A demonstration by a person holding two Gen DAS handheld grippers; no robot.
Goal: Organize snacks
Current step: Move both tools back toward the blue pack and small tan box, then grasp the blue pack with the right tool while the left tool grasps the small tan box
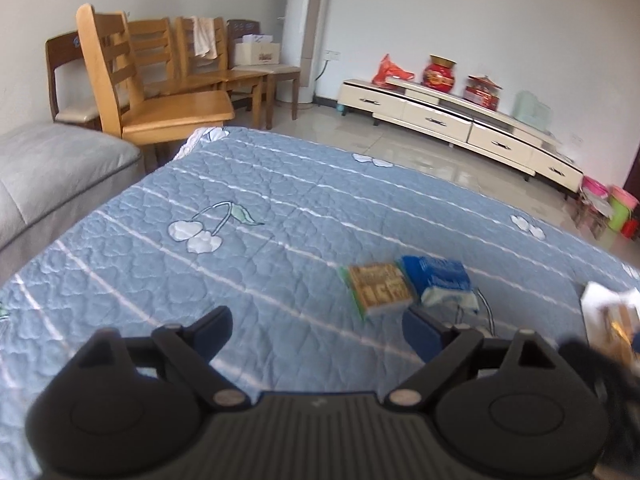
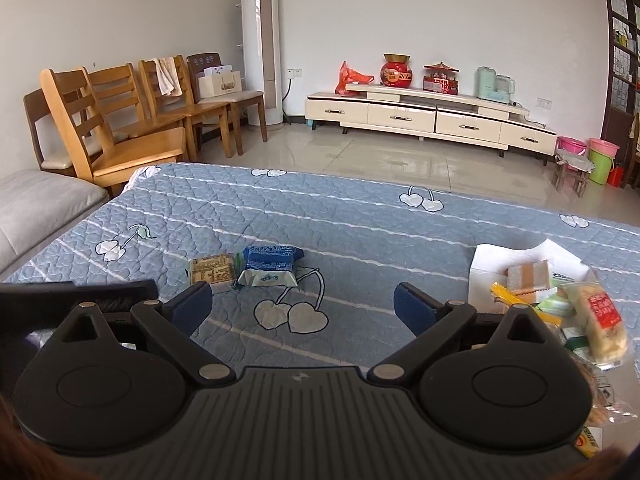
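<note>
A tan snack packet (image 1: 380, 288) and a blue-and-white snack packet (image 1: 440, 284) lie side by side on the blue quilted cloth (image 1: 260, 208). My left gripper (image 1: 316, 328) is open and empty just in front of them. In the right wrist view the tan packet (image 2: 212, 270) and the blue packet (image 2: 270, 266) lie ahead to the left. My right gripper (image 2: 302, 306) is open and empty above the cloth (image 2: 360, 220). A white box (image 2: 486, 270) at the right holds a heap of mixed snacks (image 2: 560, 304).
A grey sofa (image 1: 48, 168) borders the cloth on the left. Wooden chairs (image 2: 120, 128) stand behind it. A cream TV cabinet (image 2: 420, 116) runs along the far wall. The left gripper's body (image 2: 76, 292) shows at the left of the right wrist view.
</note>
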